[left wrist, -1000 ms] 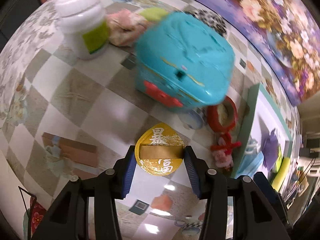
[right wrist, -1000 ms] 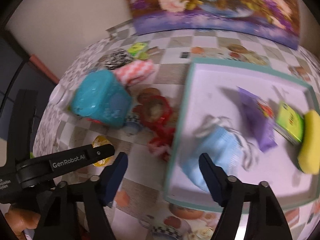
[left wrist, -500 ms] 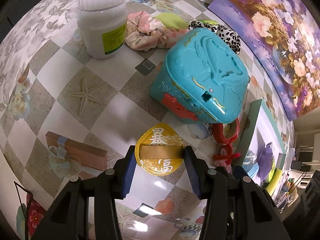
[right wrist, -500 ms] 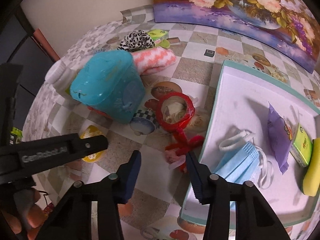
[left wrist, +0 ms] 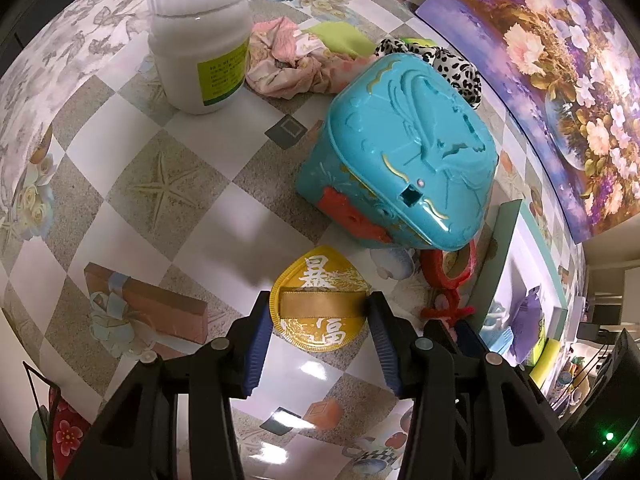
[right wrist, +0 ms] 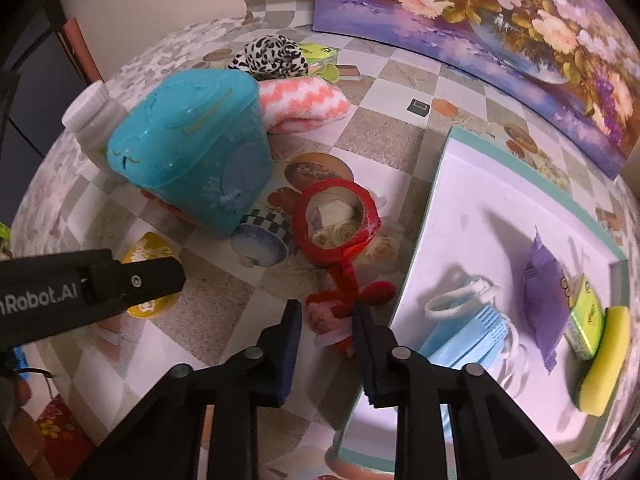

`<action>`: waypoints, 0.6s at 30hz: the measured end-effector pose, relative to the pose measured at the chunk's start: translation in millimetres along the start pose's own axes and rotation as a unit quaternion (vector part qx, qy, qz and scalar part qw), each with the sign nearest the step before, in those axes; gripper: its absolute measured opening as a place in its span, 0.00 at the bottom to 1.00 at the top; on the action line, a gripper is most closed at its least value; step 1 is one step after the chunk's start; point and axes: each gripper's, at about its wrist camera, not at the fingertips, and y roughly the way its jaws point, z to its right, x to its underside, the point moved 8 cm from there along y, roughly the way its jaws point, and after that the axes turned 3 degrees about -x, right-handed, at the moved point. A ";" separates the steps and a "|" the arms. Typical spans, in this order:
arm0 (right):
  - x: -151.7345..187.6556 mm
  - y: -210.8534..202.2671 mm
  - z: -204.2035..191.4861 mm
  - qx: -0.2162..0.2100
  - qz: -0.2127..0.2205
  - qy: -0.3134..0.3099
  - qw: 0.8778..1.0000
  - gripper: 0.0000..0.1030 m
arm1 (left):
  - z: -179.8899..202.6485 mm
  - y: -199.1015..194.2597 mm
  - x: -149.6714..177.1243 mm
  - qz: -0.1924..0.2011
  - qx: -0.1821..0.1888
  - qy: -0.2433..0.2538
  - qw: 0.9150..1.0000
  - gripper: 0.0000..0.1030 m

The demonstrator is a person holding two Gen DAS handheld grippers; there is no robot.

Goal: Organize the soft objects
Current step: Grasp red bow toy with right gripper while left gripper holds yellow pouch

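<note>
Fingers of your right gripper (right wrist: 326, 322) stand narrowly apart low in the right wrist view, one on each side of a red and pink pipe-cleaner toy (right wrist: 344, 304) lying on the checkered tablecloth (right wrist: 384, 136); whether the pads touch it is unclear. Just right of the toy sits a white tray (right wrist: 472, 184) with a teal rim, holding a blue face mask (right wrist: 472, 332), a purple packet (right wrist: 546, 292), a green packet (right wrist: 586, 320) and a yellow sponge (right wrist: 604, 352). Above the toy lies a red tape roll (right wrist: 336, 222), and a teal box (right wrist: 188, 144) stands at centre left.

In the left wrist view, your left gripper (left wrist: 320, 314) is open, its blue pads flanking a gold emblem (left wrist: 318, 308) flat on the cloth at lower centre. At upper centre lie a pink cloth (left wrist: 288, 64) and a leopard-print scrunchie (left wrist: 440, 64), beside a white jar (left wrist: 200, 36).
</note>
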 end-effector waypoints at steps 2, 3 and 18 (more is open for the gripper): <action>0.4 -0.1 -0.2 0.010 0.001 -0.008 1.000 0.22 | 2.8 3.8 0.2 -0.001 -0.001 0.000 1.000 0.48; 0.4 -0.1 -0.4 0.013 0.001 -0.010 1.000 0.21 | 3.7 5.3 0.4 -0.001 -0.002 0.000 1.000 0.48; -3.6 -23.6 -8.6 -0.055 0.026 0.023 0.998 0.19 | 7.0 3.3 -2.5 0.009 -0.001 -0.002 1.000 0.48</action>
